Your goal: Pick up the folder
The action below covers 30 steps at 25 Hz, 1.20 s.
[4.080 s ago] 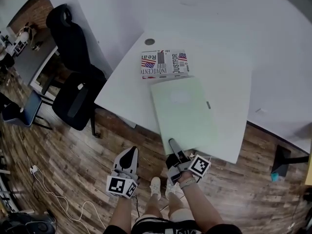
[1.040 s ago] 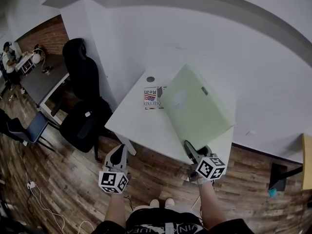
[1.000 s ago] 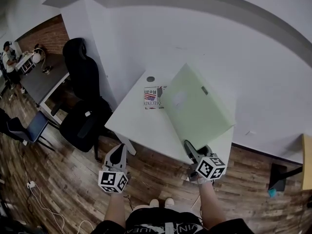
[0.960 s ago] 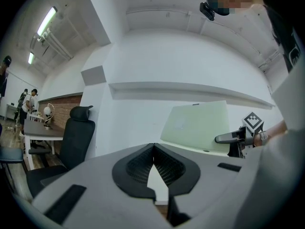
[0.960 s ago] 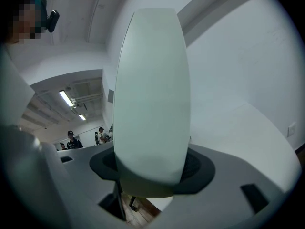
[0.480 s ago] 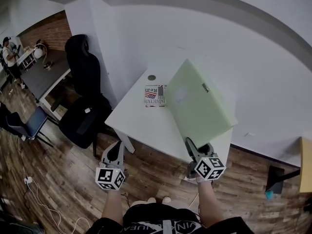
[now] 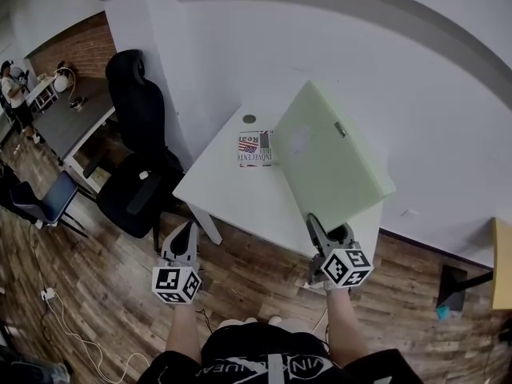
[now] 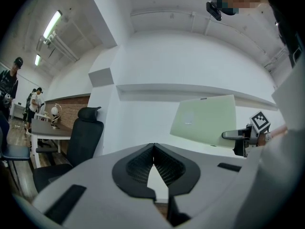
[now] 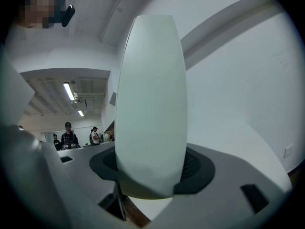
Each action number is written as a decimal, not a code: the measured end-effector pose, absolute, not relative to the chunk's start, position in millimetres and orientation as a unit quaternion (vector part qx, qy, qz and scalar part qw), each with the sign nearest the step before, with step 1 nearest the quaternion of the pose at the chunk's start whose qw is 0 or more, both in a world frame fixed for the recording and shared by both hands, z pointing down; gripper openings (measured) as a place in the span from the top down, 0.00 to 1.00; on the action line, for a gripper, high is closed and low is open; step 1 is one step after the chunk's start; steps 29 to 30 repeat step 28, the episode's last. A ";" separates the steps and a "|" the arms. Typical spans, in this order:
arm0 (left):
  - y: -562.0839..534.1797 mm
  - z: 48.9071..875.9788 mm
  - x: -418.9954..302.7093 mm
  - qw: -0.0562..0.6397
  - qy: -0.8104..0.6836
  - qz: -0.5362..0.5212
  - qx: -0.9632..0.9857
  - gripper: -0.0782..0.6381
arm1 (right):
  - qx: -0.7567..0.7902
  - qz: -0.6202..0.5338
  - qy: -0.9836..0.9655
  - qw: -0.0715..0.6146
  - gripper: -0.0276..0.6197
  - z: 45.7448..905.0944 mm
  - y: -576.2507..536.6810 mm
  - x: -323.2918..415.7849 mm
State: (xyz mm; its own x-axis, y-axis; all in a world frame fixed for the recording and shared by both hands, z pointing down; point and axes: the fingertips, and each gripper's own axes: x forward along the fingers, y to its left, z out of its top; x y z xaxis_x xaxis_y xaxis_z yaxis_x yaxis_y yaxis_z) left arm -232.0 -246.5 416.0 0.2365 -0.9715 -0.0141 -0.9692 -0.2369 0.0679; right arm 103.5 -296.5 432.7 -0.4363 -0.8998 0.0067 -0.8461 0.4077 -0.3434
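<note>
"While you stood there watching, where was the folder point(image 7: 332, 158)?"

"In the right tongs point(image 7: 326, 234). The jaws were pinched on its near edge. The pale green sheet stood out ahead of them, tilted up and, as far as I could tell, clear of the white table point(image 7: 228, 190) beneath."

"And the other pair?"

"The left tongs point(image 7: 187, 230) were squeezed together on nothing. They hung well off to the left of the right pair, short of the table edge."

"So what worried you?"

"The hold. It was one narrow bite at the end of a broad, flat thing, and to my eye all the weight hung forward of the jaws. A quick swing or a roll of the wrist could have made it pivot in the pads, or slide out and slap down. It might also have flopped open if the little clasp gave way."

"Anything in its path?"

"A magazine point(image 7: 254, 148) lay on the table ahead of the tongs, just left of the raised folder. A drop would likely have landed near it."
</note>
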 end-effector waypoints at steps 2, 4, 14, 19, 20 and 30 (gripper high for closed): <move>-245.7 416.5 -233.6 0.022 -0.618 -0.028 0.785 0.87 | -0.524 -0.146 0.834 0.093 0.50 431.3 -295.8 102.9; -245.3 417.4 -235.8 0.023 -0.619 -0.028 0.785 0.87 | -0.523 -0.148 0.833 0.100 0.50 430.0 -294.7 101.9; -249.1 406.3 -246.6 0.016 -0.622 -0.035 0.782 0.87 | -0.531 -0.145 0.827 0.115 0.50 422.0 -294.4 106.1; -251.6 405.8 -246.7 0.015 -0.619 -0.032 0.784 0.87 | -0.537 -0.138 0.825 0.108 0.50 423.9 -293.0 108.9; -252.4 406.7 -246.3 0.016 -0.619 -0.032 0.785 0.87 | -0.538 -0.137 0.825 0.106 0.50 424.8 -293.3 109.6; -255.0 407.2 -241.0 0.021 -0.614 -0.033 0.788 0.87 | -0.543 -0.140 0.822 0.098 0.50 428.4 -293.0 113.2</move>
